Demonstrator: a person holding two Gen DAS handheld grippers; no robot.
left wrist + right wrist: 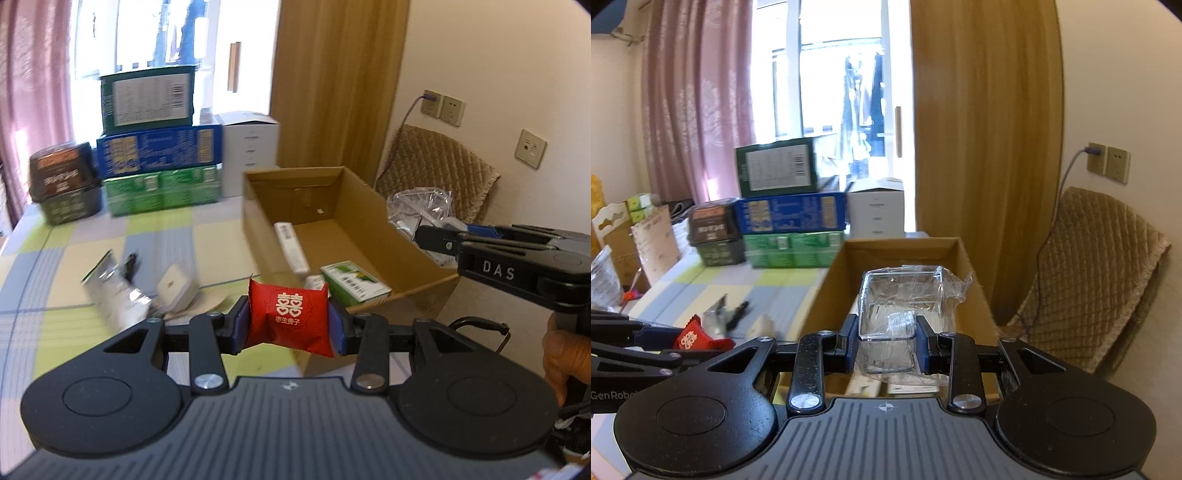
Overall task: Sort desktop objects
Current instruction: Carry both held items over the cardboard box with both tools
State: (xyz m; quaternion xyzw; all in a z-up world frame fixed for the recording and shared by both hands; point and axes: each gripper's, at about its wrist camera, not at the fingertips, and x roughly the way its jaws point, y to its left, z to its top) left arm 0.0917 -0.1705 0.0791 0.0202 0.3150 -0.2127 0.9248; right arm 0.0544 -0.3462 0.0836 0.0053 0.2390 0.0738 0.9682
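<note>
In the left wrist view, the left tongs (290, 325) are clamped on a red packet (289, 317) with white characters, low in the centre of the frame, held above the counter (51, 280) near the cardboard box's (373, 206) front corner. Only this view shows the box's inside: a white stick-shaped pack (291, 245) and a green carton (354, 284) lying on its floor. To the left on the counter sit a blurred silver pouch (110, 291) and a small white box (175, 288).

The right wrist view shows what the other barely catches: the right tongs (886, 347) squeeze a clear plastic container (901, 306) in crinkled wrap, over the box. The red packet appears at lower left there.

Farther back, stacked green and blue cartons (792, 210) stand before the window.
</note>
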